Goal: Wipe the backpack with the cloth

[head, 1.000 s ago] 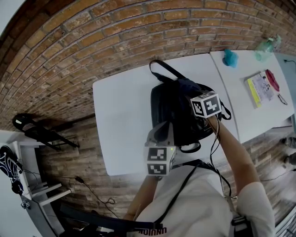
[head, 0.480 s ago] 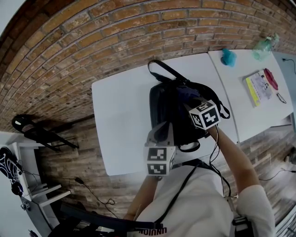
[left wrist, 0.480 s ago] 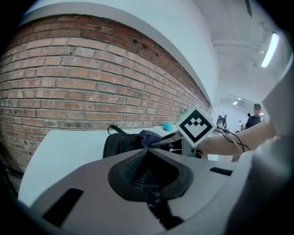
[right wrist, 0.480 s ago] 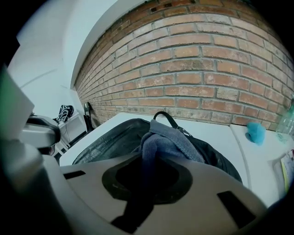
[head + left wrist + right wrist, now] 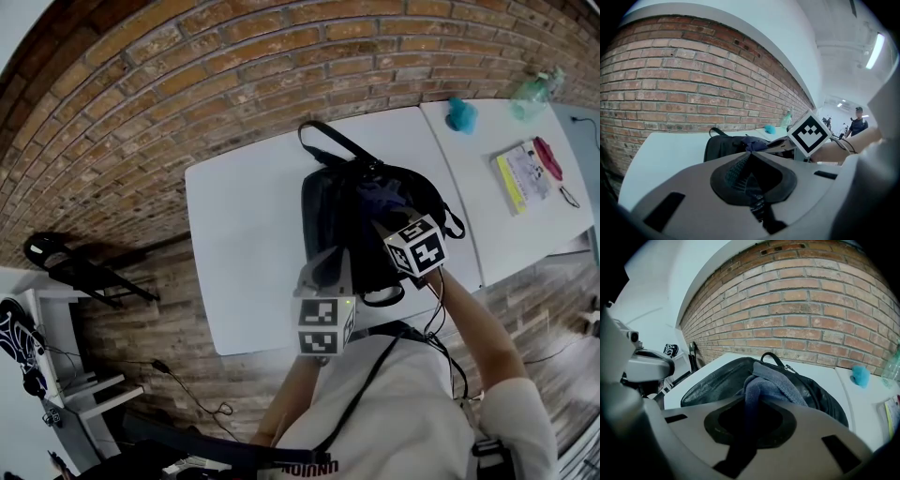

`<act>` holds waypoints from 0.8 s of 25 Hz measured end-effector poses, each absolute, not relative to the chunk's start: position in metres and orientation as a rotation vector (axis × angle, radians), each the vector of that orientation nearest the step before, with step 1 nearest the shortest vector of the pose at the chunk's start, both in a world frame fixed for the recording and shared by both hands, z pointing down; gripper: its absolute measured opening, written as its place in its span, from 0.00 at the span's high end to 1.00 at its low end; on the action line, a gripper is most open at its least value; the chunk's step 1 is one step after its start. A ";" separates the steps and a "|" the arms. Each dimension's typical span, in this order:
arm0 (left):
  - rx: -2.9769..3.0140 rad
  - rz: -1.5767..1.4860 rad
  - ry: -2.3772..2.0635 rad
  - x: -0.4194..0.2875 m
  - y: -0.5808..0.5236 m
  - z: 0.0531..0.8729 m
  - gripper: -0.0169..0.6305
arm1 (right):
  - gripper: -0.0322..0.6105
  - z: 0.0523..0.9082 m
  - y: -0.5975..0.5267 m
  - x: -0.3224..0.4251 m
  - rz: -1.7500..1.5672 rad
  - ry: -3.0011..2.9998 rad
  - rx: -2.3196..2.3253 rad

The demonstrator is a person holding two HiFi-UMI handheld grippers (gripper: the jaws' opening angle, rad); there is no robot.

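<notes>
A black backpack (image 5: 352, 230) lies flat on the white table (image 5: 244, 225). My right gripper (image 5: 394, 220) is over its near right part, shut on a dark blue cloth (image 5: 382, 199) that rests on the bag. The right gripper view shows the cloth (image 5: 765, 383) rising out of the closed jaws onto the backpack (image 5: 712, 383). At the bag's near left edge my left gripper (image 5: 325, 266) has its jaws together on a black strap (image 5: 758, 208). The rest of the backpack (image 5: 726, 145) lies just ahead of it.
A second white table (image 5: 487, 216) adjoins at the right, with a teal object (image 5: 461, 114), a clear bottle (image 5: 536, 91), a booklet (image 5: 527, 178) and a red item (image 5: 551, 161). The brick wall (image 5: 187, 84) runs behind. A black frame (image 5: 75, 267) stands on the floor at the left.
My right gripper has drawn the cloth across the backpack toward the person. The left gripper has stayed where it was.
</notes>
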State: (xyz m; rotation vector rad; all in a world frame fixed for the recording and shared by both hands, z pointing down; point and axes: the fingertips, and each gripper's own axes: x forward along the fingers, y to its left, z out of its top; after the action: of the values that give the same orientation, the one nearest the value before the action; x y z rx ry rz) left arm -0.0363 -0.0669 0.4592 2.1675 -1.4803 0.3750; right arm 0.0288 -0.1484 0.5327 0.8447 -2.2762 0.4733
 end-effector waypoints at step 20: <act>2.170 0.373 -1.474 -0.031 -0.065 0.459 0.97 | 0.89 0.534 -0.096 0.034 0.394 -2.275 0.746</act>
State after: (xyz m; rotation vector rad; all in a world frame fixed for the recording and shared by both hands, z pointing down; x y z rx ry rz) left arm -0.0309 -0.0647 0.4589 2.1704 -1.4736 0.3730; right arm 0.0343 -0.0963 0.5338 0.7459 -2.2751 0.3943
